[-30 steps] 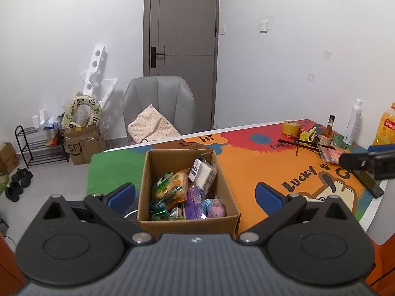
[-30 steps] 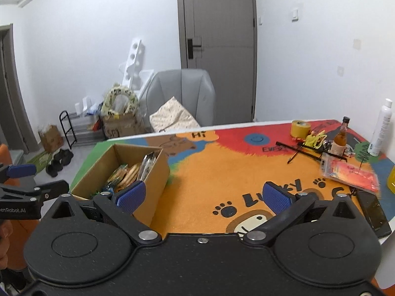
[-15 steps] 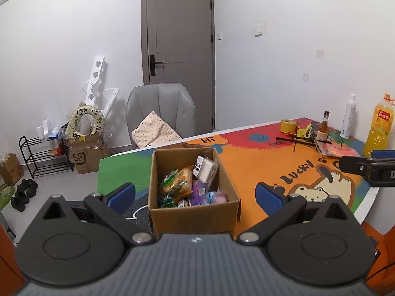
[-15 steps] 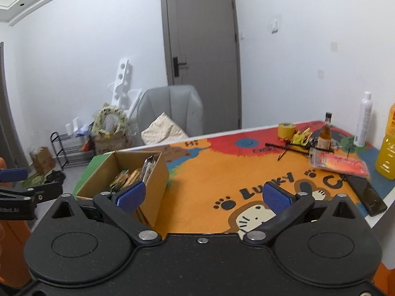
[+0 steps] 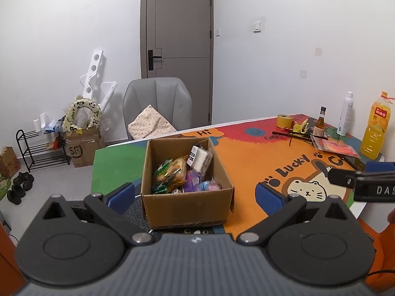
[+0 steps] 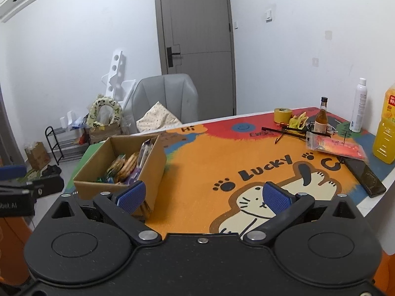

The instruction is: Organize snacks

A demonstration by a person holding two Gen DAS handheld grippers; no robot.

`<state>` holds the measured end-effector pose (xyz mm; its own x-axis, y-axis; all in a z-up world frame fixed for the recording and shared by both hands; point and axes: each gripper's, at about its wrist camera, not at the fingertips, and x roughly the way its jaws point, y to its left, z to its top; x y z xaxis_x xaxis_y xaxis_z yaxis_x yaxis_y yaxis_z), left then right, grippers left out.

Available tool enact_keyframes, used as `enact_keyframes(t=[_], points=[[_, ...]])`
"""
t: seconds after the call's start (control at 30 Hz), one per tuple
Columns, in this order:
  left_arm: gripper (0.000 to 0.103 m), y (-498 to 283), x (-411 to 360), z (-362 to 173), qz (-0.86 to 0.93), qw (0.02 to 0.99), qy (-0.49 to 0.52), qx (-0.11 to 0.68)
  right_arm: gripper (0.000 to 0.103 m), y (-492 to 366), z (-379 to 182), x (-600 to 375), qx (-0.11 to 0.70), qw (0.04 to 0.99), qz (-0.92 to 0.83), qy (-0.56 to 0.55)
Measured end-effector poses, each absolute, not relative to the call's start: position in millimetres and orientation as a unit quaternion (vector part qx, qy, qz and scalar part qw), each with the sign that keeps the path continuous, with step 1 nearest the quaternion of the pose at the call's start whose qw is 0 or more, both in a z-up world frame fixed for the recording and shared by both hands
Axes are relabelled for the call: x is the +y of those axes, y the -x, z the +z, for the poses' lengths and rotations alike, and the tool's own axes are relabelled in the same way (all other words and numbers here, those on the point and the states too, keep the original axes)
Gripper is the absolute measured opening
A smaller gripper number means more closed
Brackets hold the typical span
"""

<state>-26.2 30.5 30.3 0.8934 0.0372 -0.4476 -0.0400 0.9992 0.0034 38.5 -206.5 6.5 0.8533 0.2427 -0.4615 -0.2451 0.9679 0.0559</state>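
Left gripper [image 5: 195, 194]: jaws spread wide, nothing between the blue pads [image 5: 122, 193]; it hangs above the near edge of the table, aimed at the cardboard box [image 5: 187, 204]. Right gripper [image 6: 203, 196]: likewise released and empty, blue pads [image 6: 275, 196] wide apart, held over the cat drawing on the orange mat [image 6: 222, 162].

The box sits open-topped near the table's left end, on the border of the mat's green and orange areas. Inside it, the snacks [image 5: 172, 172]: a green-and-yellow packet of biscuits on the left, a clear-wrapped white pack [image 5: 200, 156] leaning upright against the far right wall, purple and pink-blue items low at the right. Seen from the right wrist, the box's near right corner lies just behind the right gripper's left pad.

Between the grippers and the box nothing stands in the way.

Far right end of the table, well apart from the box: roll of yellow tape [image 6: 283, 114], brown glass bottle [image 6: 322, 118], white spray can [image 6: 359, 106], orange juice bottle [image 5: 376, 127], red flat packet [image 6: 338, 146], black phone [image 6: 365, 176] near the edge, black sticks by the tape.

Behind the table: grey chair [image 5: 158, 106] with a dotted cushion, grey door [image 5: 176, 49], a shoe rack [image 5: 39, 148] and a carton on the floor.
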Motion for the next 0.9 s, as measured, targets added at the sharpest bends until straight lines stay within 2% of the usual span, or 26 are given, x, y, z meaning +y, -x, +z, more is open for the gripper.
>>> enact_keyframes(t=[0.9], points=[[0.103,21,47,21,0.045,0.966,0.017,0.253,0.103,-41,-3,-198,0.261,0.955,0.138,0.014]])
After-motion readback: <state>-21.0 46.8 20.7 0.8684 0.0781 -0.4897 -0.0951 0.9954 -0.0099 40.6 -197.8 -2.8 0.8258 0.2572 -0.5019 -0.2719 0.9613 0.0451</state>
